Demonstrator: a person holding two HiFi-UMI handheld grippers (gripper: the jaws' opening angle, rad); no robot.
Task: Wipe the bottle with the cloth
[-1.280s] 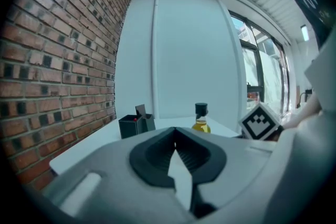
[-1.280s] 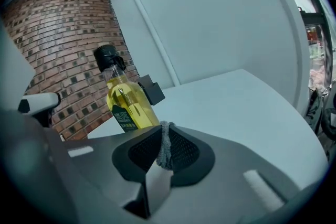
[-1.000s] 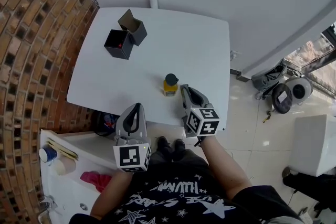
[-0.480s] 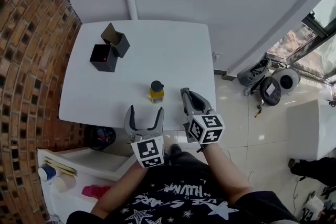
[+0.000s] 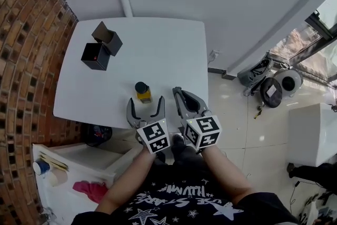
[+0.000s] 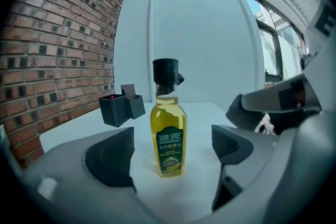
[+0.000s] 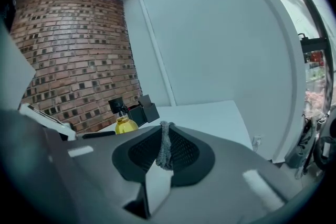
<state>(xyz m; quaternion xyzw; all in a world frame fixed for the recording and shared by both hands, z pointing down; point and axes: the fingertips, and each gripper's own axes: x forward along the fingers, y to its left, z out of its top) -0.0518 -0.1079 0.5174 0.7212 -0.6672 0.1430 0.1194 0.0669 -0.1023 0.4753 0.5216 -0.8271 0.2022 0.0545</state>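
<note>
A small bottle (image 5: 142, 91) of yellow oil with a black cap stands upright near the front edge of the white table (image 5: 158, 50). My left gripper (image 5: 146, 106) sits just short of it, jaws opening wide, nothing pressed between them. In the left gripper view the bottle (image 6: 168, 136) stands just ahead of the gap between the two pads (image 6: 112, 157). My right gripper (image 5: 178, 95) is to the right of the bottle, shut on a thin grey cloth (image 7: 165, 145) pinched between its pads. From the right gripper view, the bottle (image 7: 125, 122) is off to the left.
An open black box (image 5: 100, 46) lies at the table's far left corner. A brick wall (image 5: 26, 60) runs along the left. A white shelf (image 5: 63, 176) with a pink rag is at lower left. Bags (image 5: 274, 81) lie on the tiled floor at right.
My left gripper has come in from the left to a spot in front of the bottle, and its jaws have gone from shut to wide apart. The right gripper stays shut beside the bottle.
</note>
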